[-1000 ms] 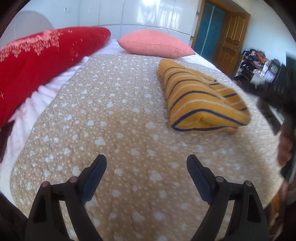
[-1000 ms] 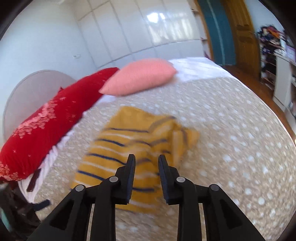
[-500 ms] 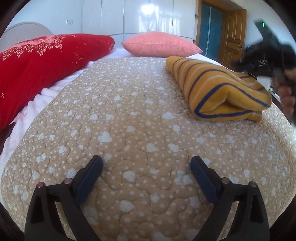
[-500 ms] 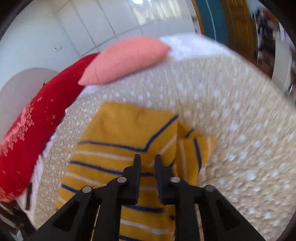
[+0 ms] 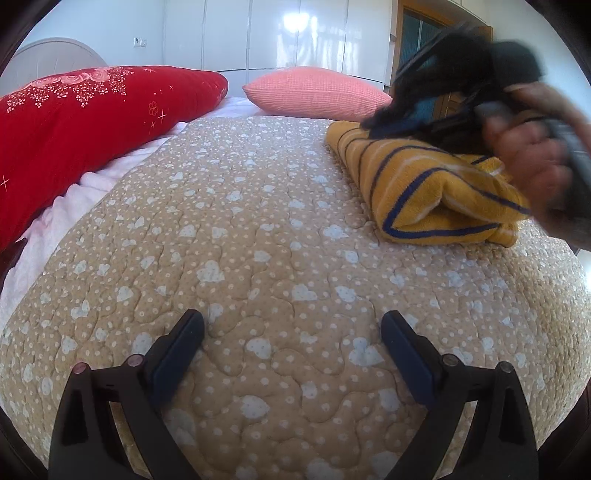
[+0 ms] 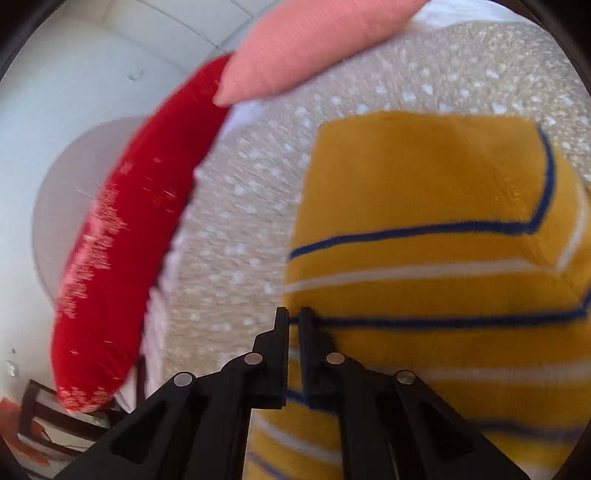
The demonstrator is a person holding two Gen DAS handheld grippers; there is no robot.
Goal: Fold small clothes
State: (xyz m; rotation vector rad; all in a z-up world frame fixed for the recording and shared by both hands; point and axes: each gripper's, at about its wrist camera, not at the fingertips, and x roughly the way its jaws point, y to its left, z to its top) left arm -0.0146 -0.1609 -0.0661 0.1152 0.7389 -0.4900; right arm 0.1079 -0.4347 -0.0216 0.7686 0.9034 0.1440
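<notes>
A folded mustard-yellow garment with navy and white stripes lies on the right side of the bed. My left gripper is open and empty, low over the tan quilt, well short of the garment. My right gripper is shut with nothing between its fingers, right above the garment's left edge. In the left wrist view the right gripper and the hand holding it are blurred above the garment's far end.
A long red cushion lies along the bed's left side and a pink pillow at the head. White wardrobe doors stand behind. A dark chair stands by the bed's left side.
My right gripper has dropped close to the garment and closed further. My left gripper has sunk lower towards the quilt and stays open.
</notes>
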